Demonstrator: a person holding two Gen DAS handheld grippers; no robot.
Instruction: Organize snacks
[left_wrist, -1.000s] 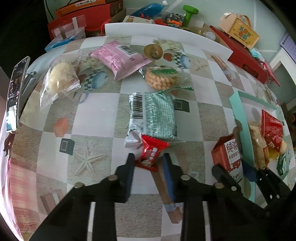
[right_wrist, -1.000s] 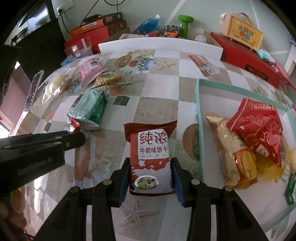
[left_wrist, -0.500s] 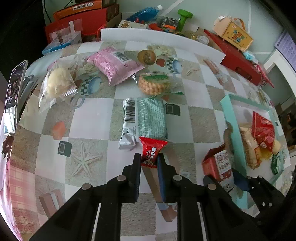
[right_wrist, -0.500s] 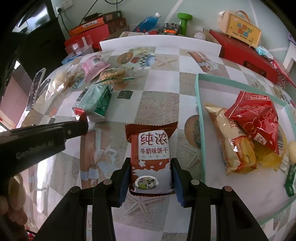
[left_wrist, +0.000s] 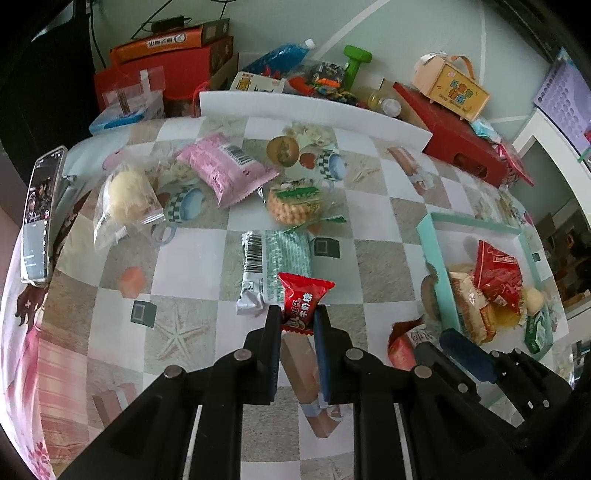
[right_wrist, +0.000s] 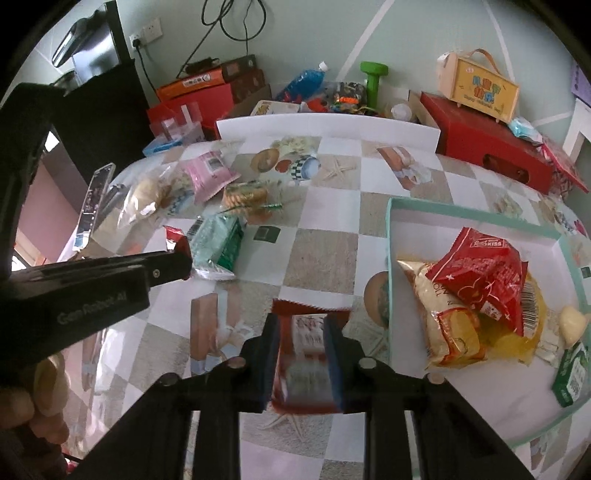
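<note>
We've got the left gripper (left_wrist: 295, 323) pinching a small red candy packet (left_wrist: 302, 302) above the checkered tablecloth (left_wrist: 184, 258), and the right gripper (right_wrist: 301, 339) clamping a red biscuit pack (right_wrist: 308, 332) just beside the teal tray (right_wrist: 389, 258).

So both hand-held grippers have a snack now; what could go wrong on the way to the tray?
1. The left hand-held gripper pinches only the lower end of the small red candy; it could slip out.
2. The right hand-held gripper holds the red biscuit pack, which looks blurred, so it may be shifting in the grip.
3. The teal tray already holds piled packets on its near side; the two grippers, close together, might collide there.
</note>
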